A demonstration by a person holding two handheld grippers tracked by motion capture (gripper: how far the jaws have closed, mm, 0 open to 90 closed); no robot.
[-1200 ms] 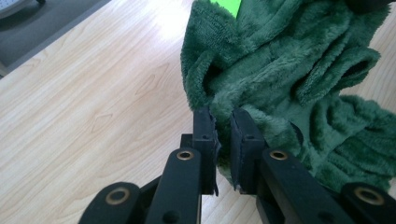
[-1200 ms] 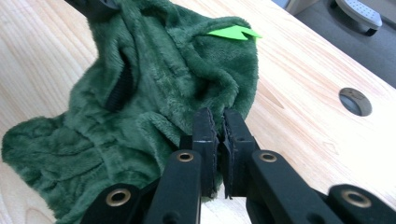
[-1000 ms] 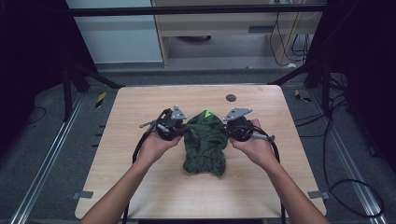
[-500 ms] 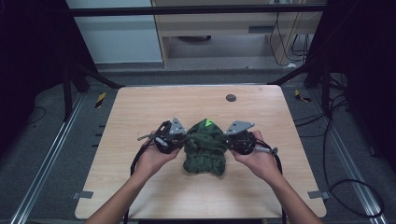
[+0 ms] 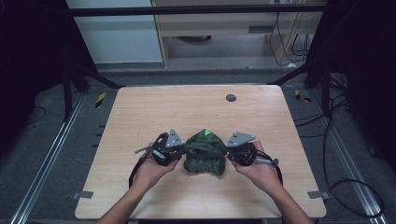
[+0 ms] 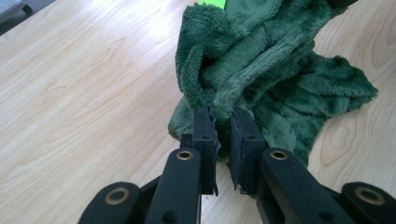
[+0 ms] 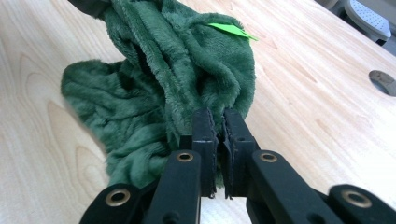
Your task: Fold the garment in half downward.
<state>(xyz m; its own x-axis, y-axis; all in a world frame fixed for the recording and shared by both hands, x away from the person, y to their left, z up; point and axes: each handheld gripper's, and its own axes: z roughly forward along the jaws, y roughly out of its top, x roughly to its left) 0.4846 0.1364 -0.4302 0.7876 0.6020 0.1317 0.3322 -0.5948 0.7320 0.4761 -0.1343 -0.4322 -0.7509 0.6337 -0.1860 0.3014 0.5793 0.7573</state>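
Note:
A dark green fleece cloth (image 5: 204, 154) lies bunched on the wooden table (image 5: 196, 107), with a bright green tag (image 5: 208, 132) at its far edge. My left gripper (image 5: 180, 151) is shut on the cloth's left edge, and the fleece (image 6: 261, 70) rises in folds just past the jaws (image 6: 223, 122). On the opposite side my right gripper (image 5: 229, 153) is shut on the cloth's right edge; its view has the fleece (image 7: 154, 84) pinched between the pads (image 7: 218, 122) and the tag (image 7: 231, 30) on top. The lower part of the cloth rests on the table.
A round dark hole (image 5: 230, 97) sits in the tabletop toward the far edge, also seen as the hole (image 7: 383, 80) at the right. Cables trail from both grippers. Bare wood surrounds the cloth. Dark frame posts flank the table.
Both grippers have come toward the near edge and down with the cloth. The cloth hangs lower and is more bunched on the table.

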